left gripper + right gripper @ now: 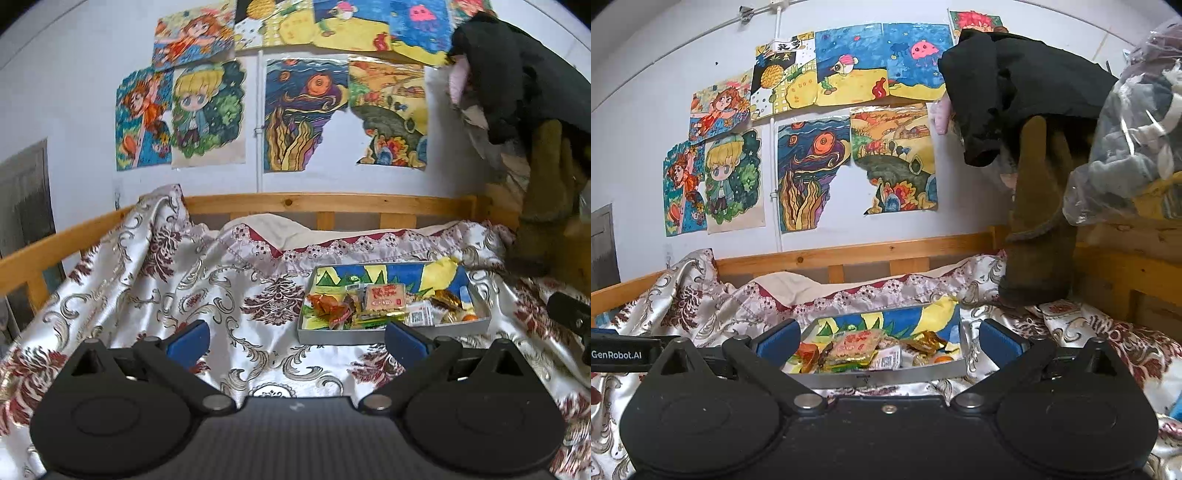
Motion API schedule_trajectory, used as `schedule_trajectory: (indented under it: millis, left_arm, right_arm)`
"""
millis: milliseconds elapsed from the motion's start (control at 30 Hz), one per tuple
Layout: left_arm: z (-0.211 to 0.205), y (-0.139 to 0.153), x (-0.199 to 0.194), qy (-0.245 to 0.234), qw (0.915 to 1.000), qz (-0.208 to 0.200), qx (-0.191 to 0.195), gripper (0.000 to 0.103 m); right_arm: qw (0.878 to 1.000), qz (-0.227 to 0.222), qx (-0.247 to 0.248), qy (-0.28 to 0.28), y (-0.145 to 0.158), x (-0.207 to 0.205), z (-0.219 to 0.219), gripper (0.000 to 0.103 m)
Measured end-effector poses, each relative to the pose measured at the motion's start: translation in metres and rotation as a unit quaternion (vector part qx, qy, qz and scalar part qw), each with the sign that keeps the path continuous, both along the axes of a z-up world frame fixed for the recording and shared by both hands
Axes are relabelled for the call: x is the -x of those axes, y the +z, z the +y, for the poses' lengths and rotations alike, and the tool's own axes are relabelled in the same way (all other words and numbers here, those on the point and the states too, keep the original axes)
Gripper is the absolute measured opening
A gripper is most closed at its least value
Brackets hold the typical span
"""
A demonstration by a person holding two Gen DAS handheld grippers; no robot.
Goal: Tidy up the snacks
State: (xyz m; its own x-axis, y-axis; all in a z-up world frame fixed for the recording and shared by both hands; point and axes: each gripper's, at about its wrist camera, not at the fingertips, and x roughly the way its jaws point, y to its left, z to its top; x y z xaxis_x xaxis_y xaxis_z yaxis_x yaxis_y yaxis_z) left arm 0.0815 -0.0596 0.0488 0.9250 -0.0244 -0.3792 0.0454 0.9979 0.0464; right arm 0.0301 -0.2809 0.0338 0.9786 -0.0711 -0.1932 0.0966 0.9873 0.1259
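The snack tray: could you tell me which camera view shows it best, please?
The left wrist view: the whole snack tray lies unobstructed on the bedspread. In the right wrist view the tray is closer, but the open right gripper fingers hide its corners.

Both wrist views face the wall, sharing the snack tray (393, 334).

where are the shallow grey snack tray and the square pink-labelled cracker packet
shallow grey snack tray (391, 335), left wrist view, bare front wall
square pink-labelled cracker packet (385, 297), left wrist view, middle of label
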Motion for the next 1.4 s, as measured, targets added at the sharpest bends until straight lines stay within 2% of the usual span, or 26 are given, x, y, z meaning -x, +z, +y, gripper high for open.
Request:
schedule_trajectory:
  millis: [200, 433, 533, 633, 867, 1400]
  left_arm:
    - [-0.003, -0.004, 0.019, 0.004, 0.9999, 0.000, -0.014, 0.103]
    - [0.006, -0.020, 0.034, 0.022, 0.9993, 0.027, -0.010, 0.103]
    - [0.013, -0.021, 0.034, 0.034, 0.9987, 0.038, 0.003, 0.103]
    - [0.021, -0.021, 0.034, 0.048, 0.9976, 0.046, 0.018, 0.103]
    - [0.030, -0.023, 0.033, 0.074, 0.9961, 0.046, 0.013, 0.103]
    - [0.026, -0.029, 0.035, 0.065, 0.9966, 0.049, 0.001, 0.103]
  right_arm:
    - [1.000, 0.024, -0.001, -0.004, -0.006, 0.015, 0.005, 0.102]
    - [0.999, 0.038, 0.006, -0.015, -0.010, 0.025, 0.011, 0.102]
    - [0.999, 0.046, 0.007, -0.017, -0.013, 0.028, 0.014, 0.102]
    - [0.998, 0.055, 0.018, -0.014, -0.015, 0.029, 0.020, 0.102]
    - [0.996, 0.072, 0.054, -0.001, -0.021, 0.025, 0.032, 0.102]
    - [0.995, 0.084, 0.060, -0.008, -0.024, 0.021, 0.032, 0.102]
